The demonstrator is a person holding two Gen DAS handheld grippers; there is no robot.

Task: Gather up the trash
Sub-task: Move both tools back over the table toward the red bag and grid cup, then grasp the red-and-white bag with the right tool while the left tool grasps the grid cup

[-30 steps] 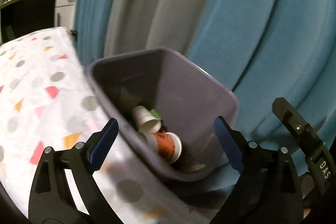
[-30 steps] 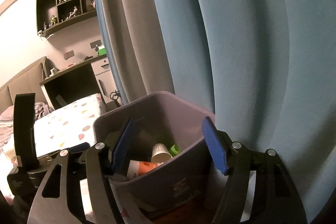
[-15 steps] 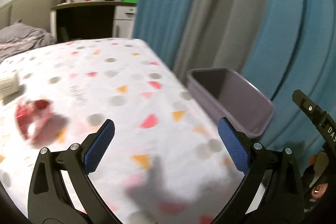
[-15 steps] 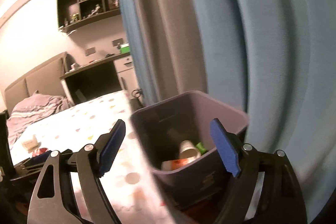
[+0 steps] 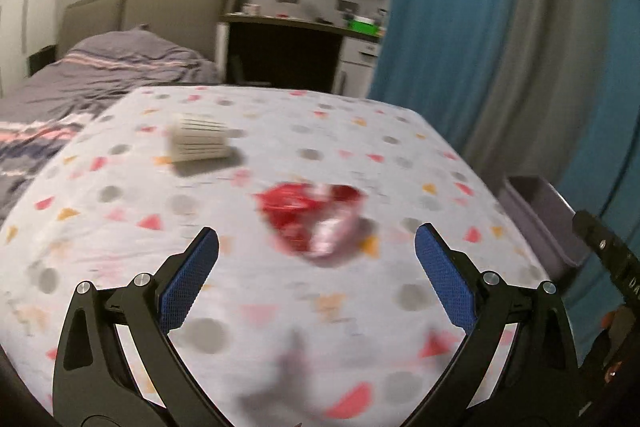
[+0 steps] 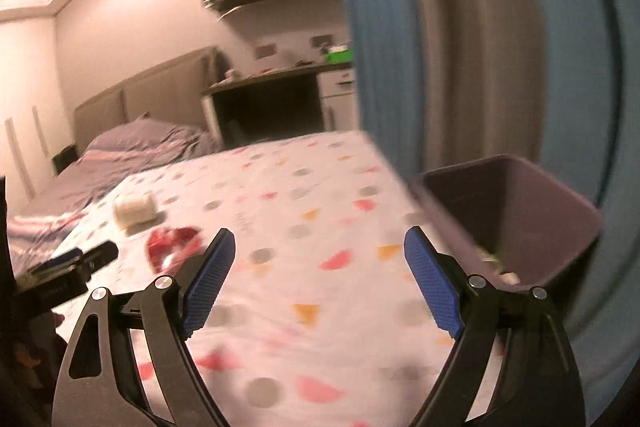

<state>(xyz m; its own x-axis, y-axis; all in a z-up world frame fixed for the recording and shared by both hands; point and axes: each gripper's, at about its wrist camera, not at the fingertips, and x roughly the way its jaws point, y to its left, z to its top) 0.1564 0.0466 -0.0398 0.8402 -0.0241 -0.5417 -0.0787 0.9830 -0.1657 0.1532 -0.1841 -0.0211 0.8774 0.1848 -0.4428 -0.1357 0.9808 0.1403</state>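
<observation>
A crumpled red wrapper (image 5: 314,223) lies on the patterned tablecloth (image 5: 280,307), just ahead of my open, empty left gripper (image 5: 316,251). A white ribbed paper cup (image 5: 199,143) lies on its side farther back left. The grey trash bin (image 5: 544,215) stands off the table's right edge. In the right wrist view my right gripper (image 6: 320,255) is open and empty above the cloth; the wrapper (image 6: 172,247) and cup (image 6: 134,209) are to its left, and the bin (image 6: 516,219) to its right. The left gripper (image 6: 76,263) shows at the left edge.
Blue and grey curtains (image 5: 500,47) hang behind the bin. A bed with grey bedding (image 5: 100,75) is back left, and a dark desk (image 5: 288,47) with a green box stands at the back wall.
Both grippers have swung left, away from the bin and over the table. The wrapper and the cup have come into view in front of the left gripper. Both views are motion-blurred.
</observation>
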